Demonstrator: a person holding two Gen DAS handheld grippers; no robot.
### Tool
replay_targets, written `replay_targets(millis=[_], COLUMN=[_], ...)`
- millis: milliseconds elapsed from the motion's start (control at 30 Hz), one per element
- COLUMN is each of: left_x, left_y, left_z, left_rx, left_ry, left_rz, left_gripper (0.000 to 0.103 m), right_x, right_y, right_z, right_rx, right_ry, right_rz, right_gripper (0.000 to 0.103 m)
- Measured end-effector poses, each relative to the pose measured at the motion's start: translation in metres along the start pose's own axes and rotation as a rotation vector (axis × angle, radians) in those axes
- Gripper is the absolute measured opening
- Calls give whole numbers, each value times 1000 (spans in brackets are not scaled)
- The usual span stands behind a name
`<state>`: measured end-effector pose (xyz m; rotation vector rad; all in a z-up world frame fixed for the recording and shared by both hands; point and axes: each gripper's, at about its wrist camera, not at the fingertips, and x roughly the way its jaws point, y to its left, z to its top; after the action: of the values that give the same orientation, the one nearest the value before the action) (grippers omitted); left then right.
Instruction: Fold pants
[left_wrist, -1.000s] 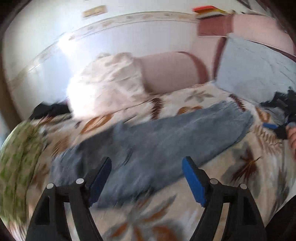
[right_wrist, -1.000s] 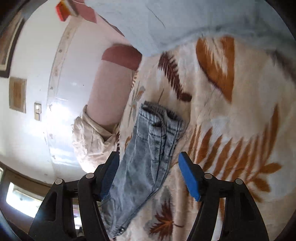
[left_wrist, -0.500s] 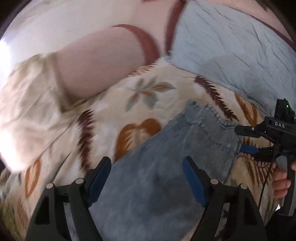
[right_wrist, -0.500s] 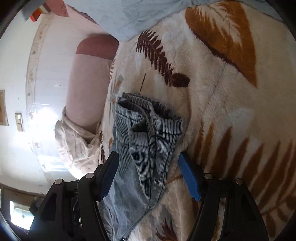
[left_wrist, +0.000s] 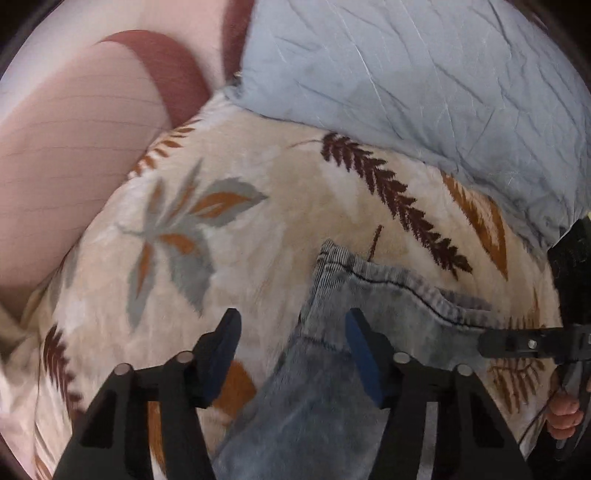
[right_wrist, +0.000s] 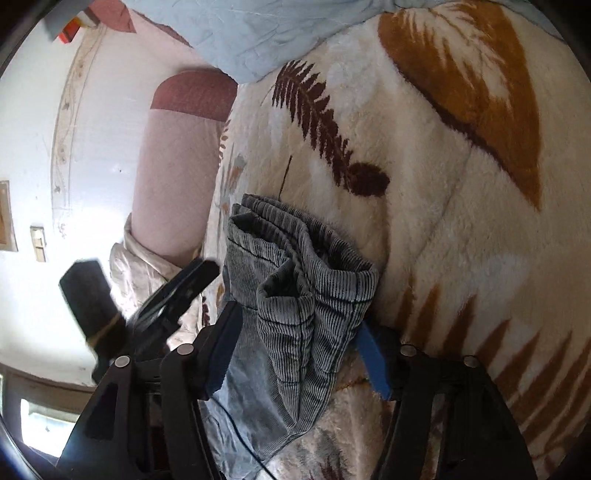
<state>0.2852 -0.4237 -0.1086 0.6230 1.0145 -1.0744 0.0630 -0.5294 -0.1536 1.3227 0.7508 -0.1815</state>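
Pants (left_wrist: 369, 332): grey corduroy, on leaf-print bed blanket (left_wrist: 258, 221). Left gripper (left_wrist: 291, 354) had swung from mid-leg to the hem, closing, cloth between unpinched. Right gripper (right_wrist: 295, 354) likewise closing astride the hem; fold likely imminent.

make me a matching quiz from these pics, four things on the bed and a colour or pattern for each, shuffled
Things:
1. pants
2. blanket
3. pillow
4. bolster

Looks:
a. pale pink with a dark red band
b. cream with brown and orange leaves
c. faded blue-grey ribbed denim
d. plain light blue, creased

Pairs: 1-c, 2-b, 3-d, 4-a
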Motion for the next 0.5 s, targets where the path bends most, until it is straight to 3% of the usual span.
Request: replay_targets(millis=[167,400,500], left_x=[18,36,37], left_y=[-13,-5,-8], left_z=[10,19,20], left_rx=[83,46,37], left_ry=[10,32,25], left_rz=[-83,-184,-221], left_gripper=[58,57,44], right_x=[3,5,4], right_y=[3,5,7], right_z=[2,2,0], right_rx=[-21,-42,-56], right_ry=[0,0,-3], right_rz=[-11,-17,-29], right_gripper=[60,60,60])
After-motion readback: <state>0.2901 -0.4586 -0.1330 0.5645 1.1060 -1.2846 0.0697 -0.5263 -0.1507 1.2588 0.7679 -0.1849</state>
